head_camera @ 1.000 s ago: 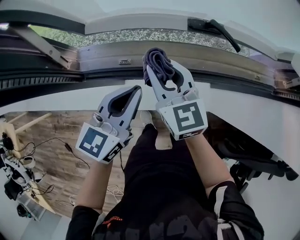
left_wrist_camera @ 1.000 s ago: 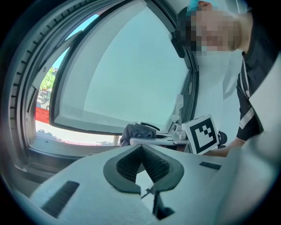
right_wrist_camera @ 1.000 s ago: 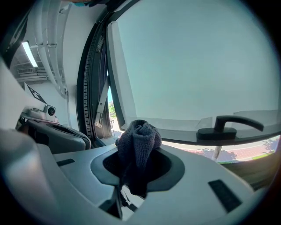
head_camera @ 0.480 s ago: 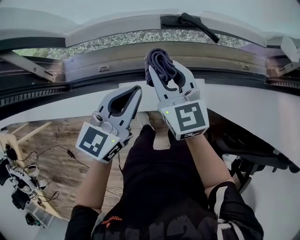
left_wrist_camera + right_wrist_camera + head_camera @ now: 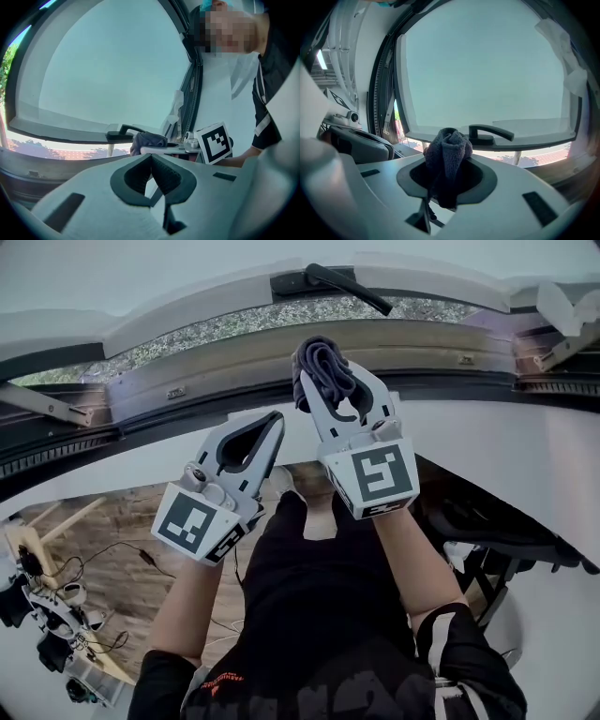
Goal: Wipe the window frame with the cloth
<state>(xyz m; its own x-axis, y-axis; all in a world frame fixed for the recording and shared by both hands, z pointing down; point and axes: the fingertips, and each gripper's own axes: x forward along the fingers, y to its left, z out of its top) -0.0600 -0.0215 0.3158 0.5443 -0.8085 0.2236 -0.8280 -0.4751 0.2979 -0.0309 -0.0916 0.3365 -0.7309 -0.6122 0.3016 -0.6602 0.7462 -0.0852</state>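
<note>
In the head view, the cloth [image 5: 323,367] is seen bunched and clamped between the jaws of the right hand-held gripper [image 5: 336,381]. Its dark folds are pushed out past the tips, so that fabric rather than plastic would meet the window frame [image 5: 234,357]. It is held close to the frame's lower rail, though contact cannot be confirmed. The left hand-held gripper [image 5: 272,423] is held nearer and to the left, clenched on nothing, presumably so that the wiping side is unobstructed. The sash is swung outward, with its black handle [image 5: 333,279] on the far side, and the rail is thereby exposed. In the left gripper view, the jaws are shown pressed together with nothing between them, and the cloth is visible beyond them near the handle. In the right gripper view, the cloth is gripped by its lower part, and a rounded wad is seen standing above the jaws, judged to serve as the wiping pad.
</note>
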